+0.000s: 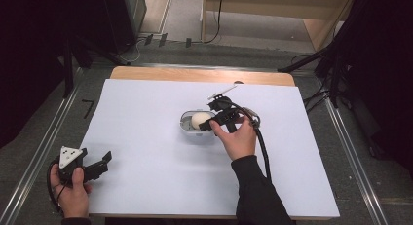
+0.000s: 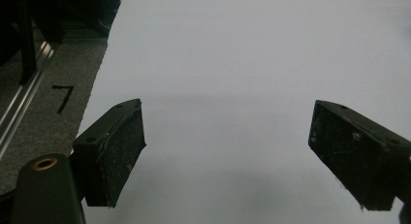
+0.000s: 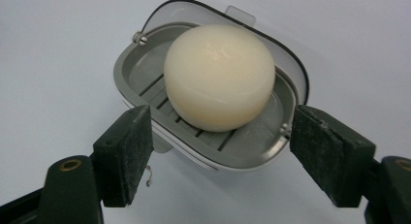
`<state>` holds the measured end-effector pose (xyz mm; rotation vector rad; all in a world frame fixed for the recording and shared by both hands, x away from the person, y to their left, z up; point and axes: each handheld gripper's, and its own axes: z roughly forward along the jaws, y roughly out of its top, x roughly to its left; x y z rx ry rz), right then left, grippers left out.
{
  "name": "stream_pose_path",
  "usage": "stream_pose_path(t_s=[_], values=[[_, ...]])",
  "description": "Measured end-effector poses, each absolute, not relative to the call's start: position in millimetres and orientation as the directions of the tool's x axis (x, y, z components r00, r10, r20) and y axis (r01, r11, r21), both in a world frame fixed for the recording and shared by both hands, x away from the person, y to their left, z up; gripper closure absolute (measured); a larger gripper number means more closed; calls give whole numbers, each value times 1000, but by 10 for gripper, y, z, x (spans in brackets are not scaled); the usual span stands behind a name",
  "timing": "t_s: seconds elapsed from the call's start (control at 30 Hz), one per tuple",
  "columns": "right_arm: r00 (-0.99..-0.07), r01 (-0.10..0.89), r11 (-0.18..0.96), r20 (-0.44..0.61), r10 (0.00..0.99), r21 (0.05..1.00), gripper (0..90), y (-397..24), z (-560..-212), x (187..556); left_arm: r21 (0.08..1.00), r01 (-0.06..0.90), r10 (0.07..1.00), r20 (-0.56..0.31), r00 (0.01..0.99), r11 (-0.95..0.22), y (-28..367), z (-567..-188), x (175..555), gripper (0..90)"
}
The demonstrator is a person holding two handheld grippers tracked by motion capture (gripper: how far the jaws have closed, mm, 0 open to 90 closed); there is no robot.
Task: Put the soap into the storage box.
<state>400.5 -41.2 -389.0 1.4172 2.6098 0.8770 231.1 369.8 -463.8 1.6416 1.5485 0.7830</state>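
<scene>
The left tool (image 1: 97, 162) is being held by the person's left hand (image 1: 73, 193) at about seven o'clock on the counter (image 1: 146, 137), at the near left edge of the white sheet. In the left gripper view its two pads (image 2: 121, 146) are being kept wide apart, and nothing is being gripped between them; the bare white surface is lying under them. The tool is released. A black mark like a "7" (image 2: 63, 97) is being seen on the grey floor at ten o'clock from this tool.

Near the centre of the counter, a little toward one o'clock, the soap dish (image 1: 191, 131) is standing on the white sheet. It is grey with slots in the bottom, and its clear lid (image 3: 223, 13) is being kept open behind it. A round cream-coloured soap (image 1: 200, 120) is lying inside the dish.

Just at three o'clock from the dish, the right tool (image 1: 214, 128) is being held by the right hand (image 1: 240, 139), with its cable trailing back along the dark sleeve. In the right gripper view its pads (image 3: 128, 153) are being placed on both sides of the near rim of the dish. Whether the pads are pressing on the rim or standing just beside it cannot be told. The soap is not being touched by them.
</scene>
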Motion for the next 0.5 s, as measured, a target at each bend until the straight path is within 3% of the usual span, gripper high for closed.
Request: stream_pose_path(t_s=[0.5], values=[[-563,773,399,242,790,494,243,-696,-3932,3915,836,548,995,-53,87,-3,3696,-4638,2312,140]])
